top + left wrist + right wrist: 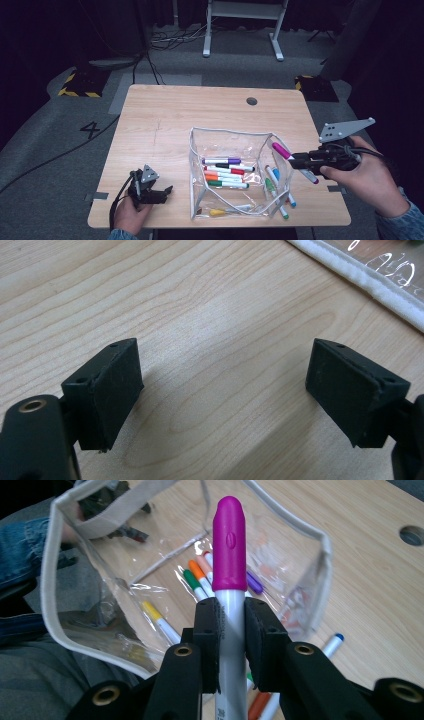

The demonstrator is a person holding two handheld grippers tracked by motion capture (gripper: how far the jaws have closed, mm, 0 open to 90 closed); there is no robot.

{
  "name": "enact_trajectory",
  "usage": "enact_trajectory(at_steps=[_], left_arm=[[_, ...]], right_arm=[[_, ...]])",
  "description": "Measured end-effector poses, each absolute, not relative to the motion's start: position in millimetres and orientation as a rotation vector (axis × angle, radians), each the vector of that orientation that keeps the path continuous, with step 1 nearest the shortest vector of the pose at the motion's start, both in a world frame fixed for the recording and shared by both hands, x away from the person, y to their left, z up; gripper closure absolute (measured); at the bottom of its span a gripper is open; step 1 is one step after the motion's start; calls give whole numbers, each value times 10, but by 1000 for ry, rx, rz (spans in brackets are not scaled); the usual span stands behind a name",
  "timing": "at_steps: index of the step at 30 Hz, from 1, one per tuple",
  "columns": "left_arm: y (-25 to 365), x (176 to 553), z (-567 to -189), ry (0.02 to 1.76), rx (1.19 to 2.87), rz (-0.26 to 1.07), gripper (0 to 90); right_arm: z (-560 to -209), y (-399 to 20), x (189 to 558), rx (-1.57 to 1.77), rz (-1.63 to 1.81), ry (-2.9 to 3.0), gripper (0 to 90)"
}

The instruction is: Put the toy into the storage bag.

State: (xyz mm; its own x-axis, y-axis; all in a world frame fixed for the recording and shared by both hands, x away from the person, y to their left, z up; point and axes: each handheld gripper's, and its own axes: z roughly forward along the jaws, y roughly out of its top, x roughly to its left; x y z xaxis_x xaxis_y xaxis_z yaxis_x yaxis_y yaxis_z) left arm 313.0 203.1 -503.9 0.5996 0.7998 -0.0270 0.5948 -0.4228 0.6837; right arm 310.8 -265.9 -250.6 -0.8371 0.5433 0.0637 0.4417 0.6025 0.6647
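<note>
Right tongs (231, 645) are clenching the magenta-capped marker (229, 550) on its white barrel, just below the cap, the tip pointing ahead over the clear pouch (197, 165). Judged light, stiff and slick-sided; a mid-barrel grip should be limiting swivel. Left tongs (225, 390) are resting released on the tabletop (210, 305), the pouch edge ahead of them.

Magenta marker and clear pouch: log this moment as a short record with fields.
held item: magenta-capped marker, clamped by its white barrel in the right gripper
marker position: raised at the right edge of the clear pouch, cap toward its opening
pouch contents: several markers lying flat inside
outside pouch: loose markers on the wooden table, right of it
left gripper: jaws open, nothing between them, over bare wood
</note>
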Motion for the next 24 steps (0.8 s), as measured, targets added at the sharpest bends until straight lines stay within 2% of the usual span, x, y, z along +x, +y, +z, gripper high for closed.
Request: enact_trajectory(at_steps=[11, 24], left_arm=[[2033, 3139, -5035, 1095, 2171, 401, 151], [2026, 3142, -5036, 1104, 2168, 402, 151]], right_arm=[[-2468, -2108, 3100, 584, 1030, 2806, 771], [-2713, -1588, 3179, 423, 940, 2948, 771]])
